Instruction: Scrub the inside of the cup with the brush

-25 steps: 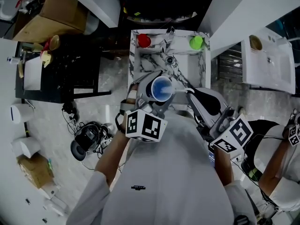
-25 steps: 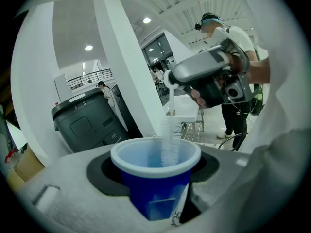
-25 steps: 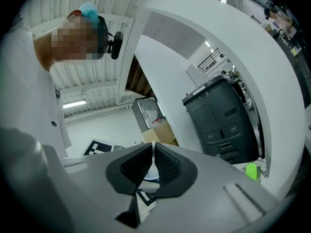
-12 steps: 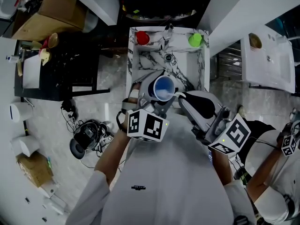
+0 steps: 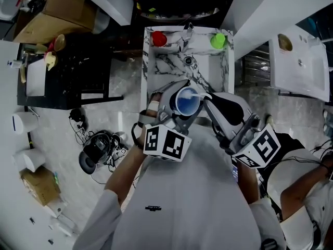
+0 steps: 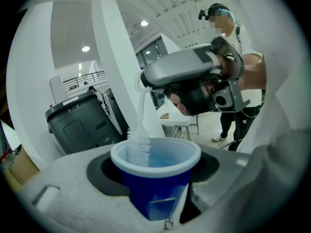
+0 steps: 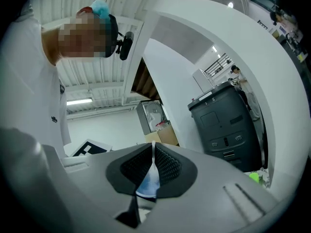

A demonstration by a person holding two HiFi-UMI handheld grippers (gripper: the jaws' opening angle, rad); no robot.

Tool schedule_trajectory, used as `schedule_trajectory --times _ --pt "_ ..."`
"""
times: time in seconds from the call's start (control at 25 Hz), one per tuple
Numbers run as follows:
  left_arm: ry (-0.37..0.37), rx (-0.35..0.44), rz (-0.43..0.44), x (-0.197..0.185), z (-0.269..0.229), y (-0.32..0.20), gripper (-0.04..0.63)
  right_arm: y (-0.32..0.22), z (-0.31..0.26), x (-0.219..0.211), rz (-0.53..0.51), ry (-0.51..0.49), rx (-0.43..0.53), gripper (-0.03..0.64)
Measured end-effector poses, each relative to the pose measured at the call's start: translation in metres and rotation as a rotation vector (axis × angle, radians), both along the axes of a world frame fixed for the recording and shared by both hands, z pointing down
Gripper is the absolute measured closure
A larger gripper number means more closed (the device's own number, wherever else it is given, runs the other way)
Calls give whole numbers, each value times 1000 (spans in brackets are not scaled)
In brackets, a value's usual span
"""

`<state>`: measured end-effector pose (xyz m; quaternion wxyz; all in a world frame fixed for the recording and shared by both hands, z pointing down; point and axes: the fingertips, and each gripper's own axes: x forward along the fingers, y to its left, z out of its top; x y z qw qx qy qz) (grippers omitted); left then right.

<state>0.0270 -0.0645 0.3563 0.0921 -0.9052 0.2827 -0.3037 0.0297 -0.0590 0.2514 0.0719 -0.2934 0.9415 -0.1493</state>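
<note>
Gripping cup [image 5: 186,101]: left hand-held gripper [image 6: 155,193] | right hand-held gripper [image 7: 151,176] pinches brush [image 7: 154,159] | bristles [image 6: 139,145] seemingly touch rim [image 6: 121,154]

The white bristle brush [image 6: 140,141] stands inside the blue plastic cup [image 5: 186,102], over the marble sink's [image 5: 146,61] near edge; small red cup [image 5: 159,38] in the far-left corner, small green cup [image 5: 218,40] far-right.
</note>
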Motion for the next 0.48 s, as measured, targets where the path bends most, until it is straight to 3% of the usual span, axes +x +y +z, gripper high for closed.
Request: schedule_trajectory --times 0.2,0.48 --pt "-4 13 -24 -6 -2 -3 285 1 11 8 12 67 -4 592" --pt "-26 23 -40 -10 0 -7 285 19 16 7 -45 80 -24 592"
